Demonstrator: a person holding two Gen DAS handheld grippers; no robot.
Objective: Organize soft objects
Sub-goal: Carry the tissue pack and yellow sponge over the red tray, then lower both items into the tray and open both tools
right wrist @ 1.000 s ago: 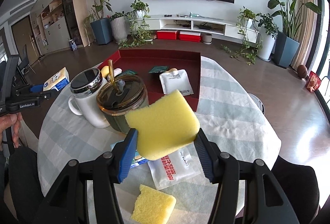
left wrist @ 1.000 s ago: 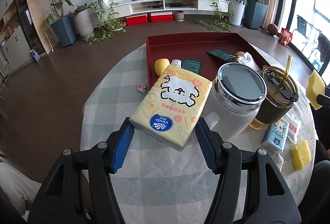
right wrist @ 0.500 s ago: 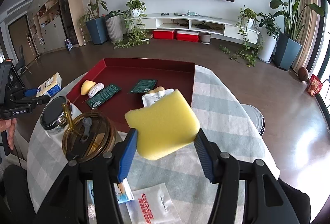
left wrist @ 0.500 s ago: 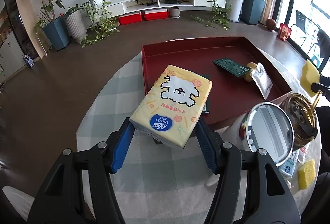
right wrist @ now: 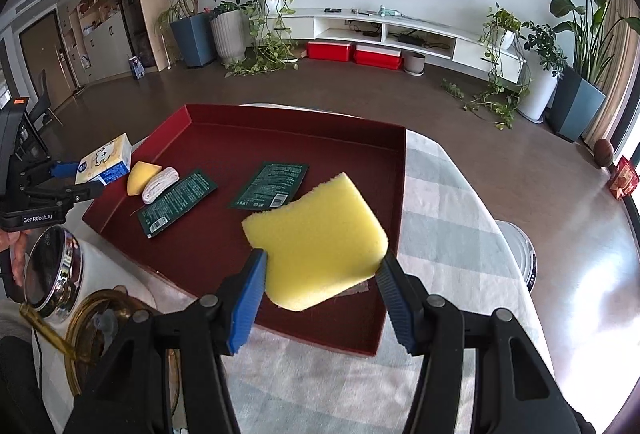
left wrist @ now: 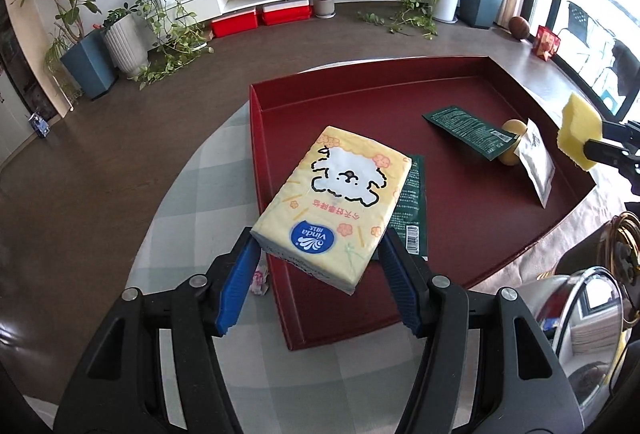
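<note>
Left gripper clamps the yellow soft tissue pack with a cartoon dog, held in the air above the dark red rectangular tray. Right gripper squeezes a yellow foam sponge over the tray's near corner. Inside lie two dark green sachets, a white pouch and a white cloth roll.

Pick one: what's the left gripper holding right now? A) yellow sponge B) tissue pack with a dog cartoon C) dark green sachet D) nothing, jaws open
B: the left wrist view shows the left gripper clamped on the yellow tissue pack above the red tray; the yellow sponge sits in the right gripper.
</note>
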